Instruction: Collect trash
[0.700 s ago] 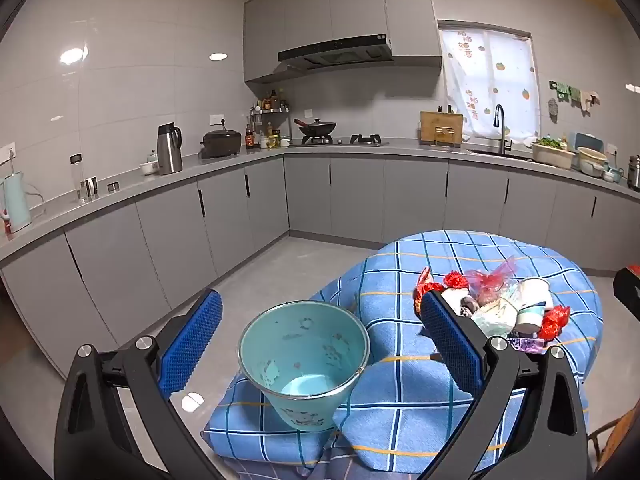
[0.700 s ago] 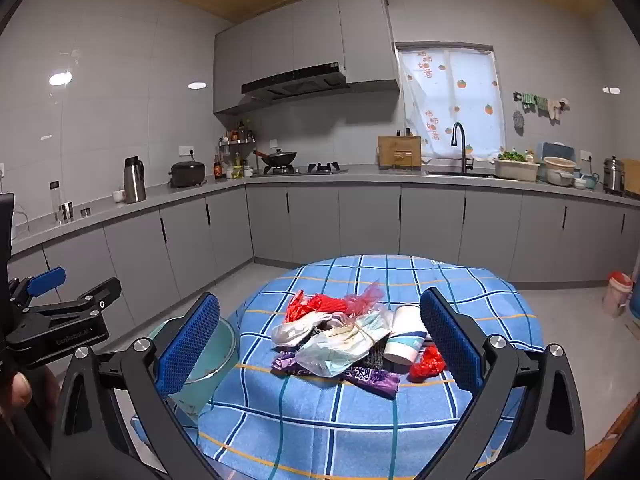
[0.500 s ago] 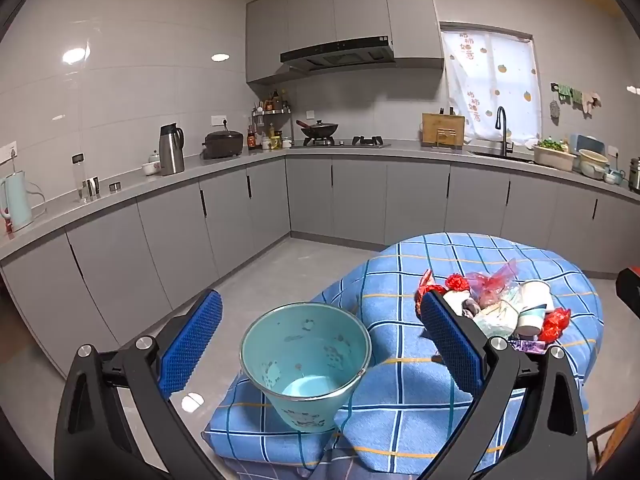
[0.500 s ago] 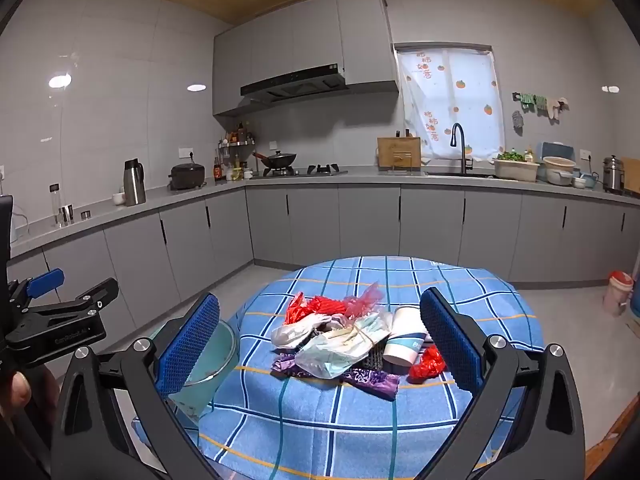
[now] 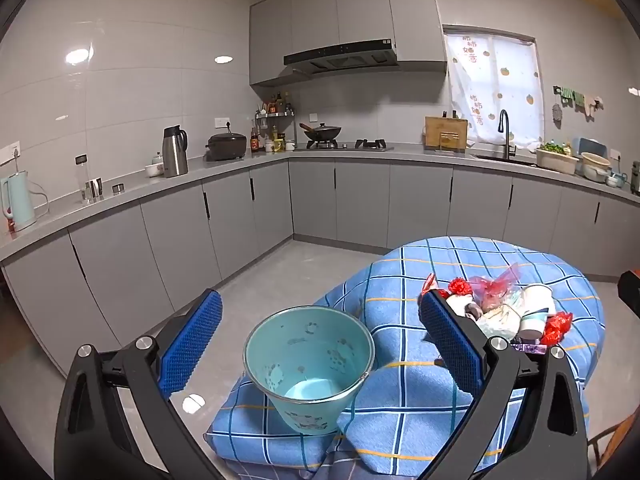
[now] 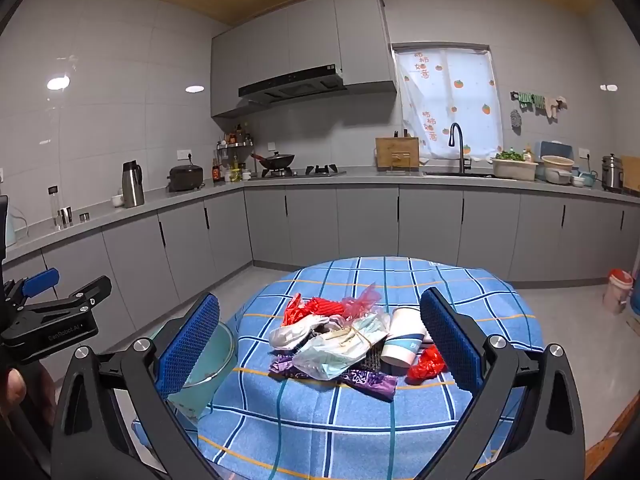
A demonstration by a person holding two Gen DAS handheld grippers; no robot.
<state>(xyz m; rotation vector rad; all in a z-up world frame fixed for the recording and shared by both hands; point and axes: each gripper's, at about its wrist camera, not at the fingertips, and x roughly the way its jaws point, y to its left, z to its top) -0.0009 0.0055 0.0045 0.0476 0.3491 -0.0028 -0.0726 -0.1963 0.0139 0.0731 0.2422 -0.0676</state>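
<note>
A heap of crumpled litter (image 6: 344,340), red and clear plastic wrappers, a purple foil packet and a tipped white paper cup (image 6: 404,340), lies mid-table on the blue checked tablecloth (image 6: 360,420). The right gripper (image 6: 320,344) and left gripper (image 5: 320,340) both hang spread wide and empty. The pale teal metal pail (image 5: 308,364) sits at the table's near-left edge. The scraps look light, soft and slippery; pinching a bunched fold seems safest, though the pile's underside is hidden.
</note>
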